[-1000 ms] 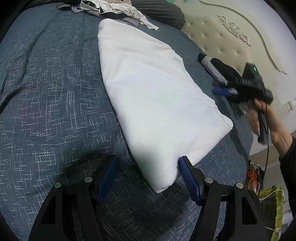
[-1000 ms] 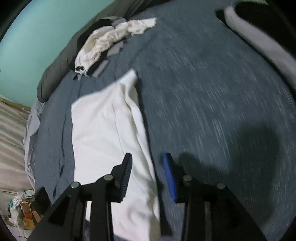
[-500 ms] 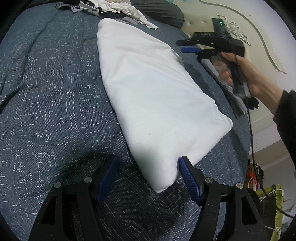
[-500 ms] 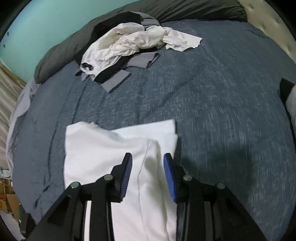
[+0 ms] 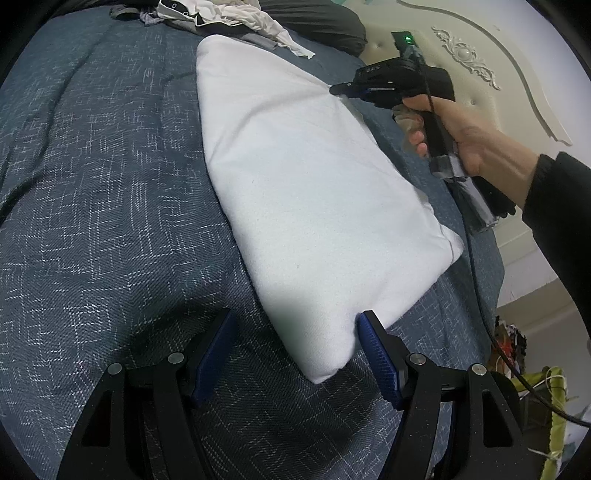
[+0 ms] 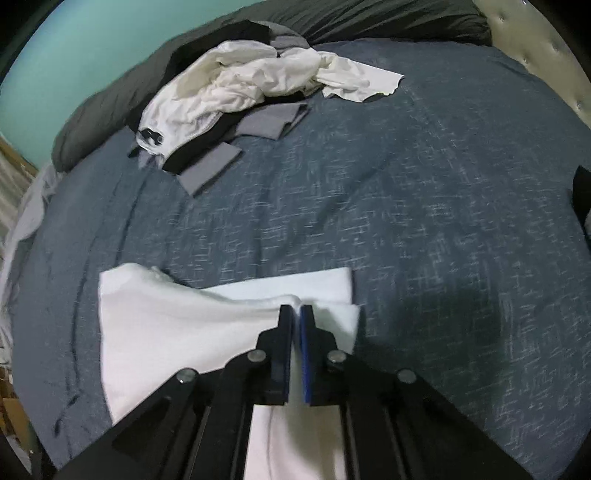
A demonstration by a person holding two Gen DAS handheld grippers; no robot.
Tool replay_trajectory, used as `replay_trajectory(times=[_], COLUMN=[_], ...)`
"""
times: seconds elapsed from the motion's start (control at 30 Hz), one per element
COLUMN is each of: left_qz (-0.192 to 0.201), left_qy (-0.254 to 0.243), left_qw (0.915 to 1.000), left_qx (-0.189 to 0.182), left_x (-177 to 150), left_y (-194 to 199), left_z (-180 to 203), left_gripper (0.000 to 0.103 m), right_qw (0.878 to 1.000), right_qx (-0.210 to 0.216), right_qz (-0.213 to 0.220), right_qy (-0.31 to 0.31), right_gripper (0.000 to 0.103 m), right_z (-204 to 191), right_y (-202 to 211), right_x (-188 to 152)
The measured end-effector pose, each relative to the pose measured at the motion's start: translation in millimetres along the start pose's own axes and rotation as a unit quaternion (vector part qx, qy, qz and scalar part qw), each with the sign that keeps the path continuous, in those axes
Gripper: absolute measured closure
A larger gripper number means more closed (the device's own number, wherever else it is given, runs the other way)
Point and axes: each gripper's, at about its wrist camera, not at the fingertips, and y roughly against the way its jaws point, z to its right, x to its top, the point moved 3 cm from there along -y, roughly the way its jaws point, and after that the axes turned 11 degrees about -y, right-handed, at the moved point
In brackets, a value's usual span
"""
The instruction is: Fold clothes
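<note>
A white garment point(image 5: 303, 184), folded into a long band, lies on the blue patterned bedspread point(image 5: 103, 192). My left gripper point(image 5: 295, 354) stands open around the garment's near corner, one blue pad on each side. A hand holds my right gripper point(image 5: 338, 89) at the garment's far right edge. In the right wrist view that gripper point(image 6: 296, 312) is shut on the top edge of the white garment point(image 6: 177, 325), pinching a raised fold of cloth.
A heap of white, black and grey clothes point(image 6: 251, 85) lies at the far end of the bed by a dark grey pillow point(image 6: 351, 18). A cream tufted headboard point(image 5: 472, 70) rises at the right. A black cable point(image 5: 476, 277) trails from the hand.
The right gripper swung from beside the bed to the garment's far edge and closed on a fold of it. The left gripper stayed open at the near corner.
</note>
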Motion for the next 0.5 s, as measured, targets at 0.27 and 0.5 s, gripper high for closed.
replay_trajectory(times=[0.27, 0.5], left_qz=[-0.002, -0.003], left_qy=[-0.002, -0.004], left_qw=[1.0, 1.0], left_qx=[0.0, 0.002], left_x=[-1.0, -2.9], left_y=[-0.8, -1.2], left_z=[-0.8, -1.1], left_gripper=[0.031, 0.031], right_qw=[1.0, 0.999], right_qx=[-0.009, 0.013], right_qz=[0.0, 0.035], right_qy=[-0.023, -0.034], right_gripper=[0.099, 0.095], right_z=[8.7, 18.0], right_y=[-5.2, 40.2], right_x=[2.7, 7.1])
